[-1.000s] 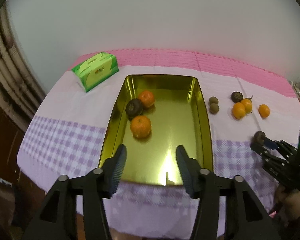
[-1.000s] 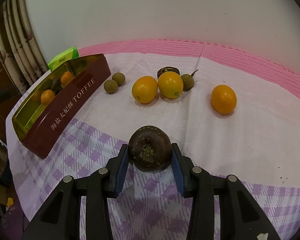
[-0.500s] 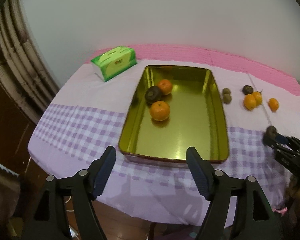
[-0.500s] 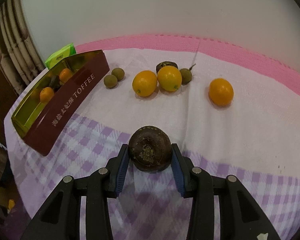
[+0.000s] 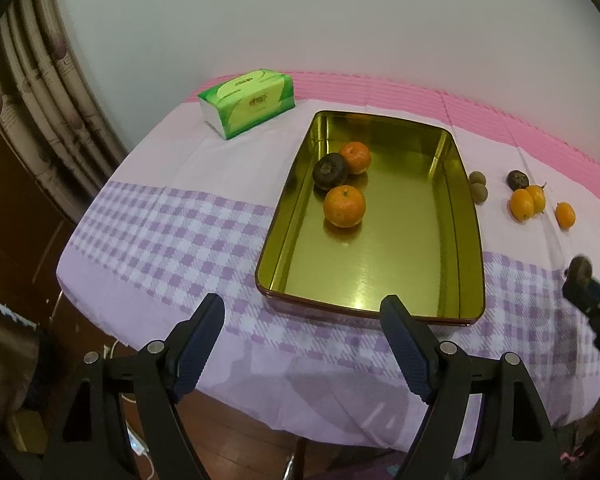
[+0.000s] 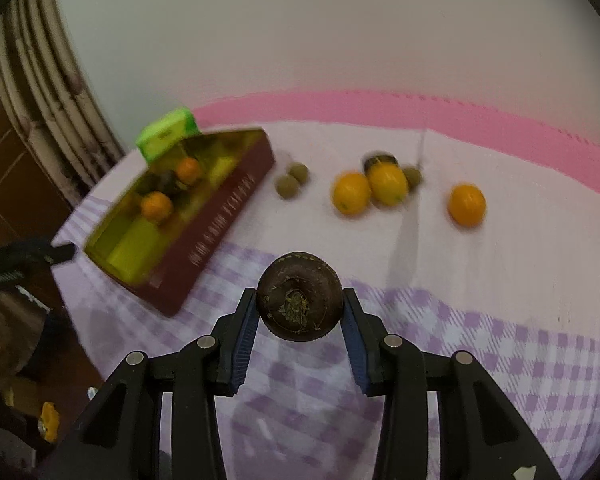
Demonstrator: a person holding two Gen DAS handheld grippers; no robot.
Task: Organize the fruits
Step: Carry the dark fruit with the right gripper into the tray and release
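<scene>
**Dark fruit held over the checked cloth, tin waiting**

Lilac-checked cloth covers the table [image 5: 172,216], with a pale wall behind. Nearest in the right wrist view, the right gripper [image 6: 299,312] has its jaws clamped on a dark brown fruit [image 6: 299,294], held above the cloth. The left gripper [image 5: 302,316] hangs before the table's near edge, its jaws opening with nothing between them. Just beyond stands the gold tin [image 5: 466,240], holding two oranges [image 5: 344,206] and another dark fruit [image 5: 330,170]. Right of the tin lie two small brown fruits [image 5: 479,185], then three loose oranges [image 5: 522,204]. A green tissue pack [image 5: 247,101] sits far left.
</scene>
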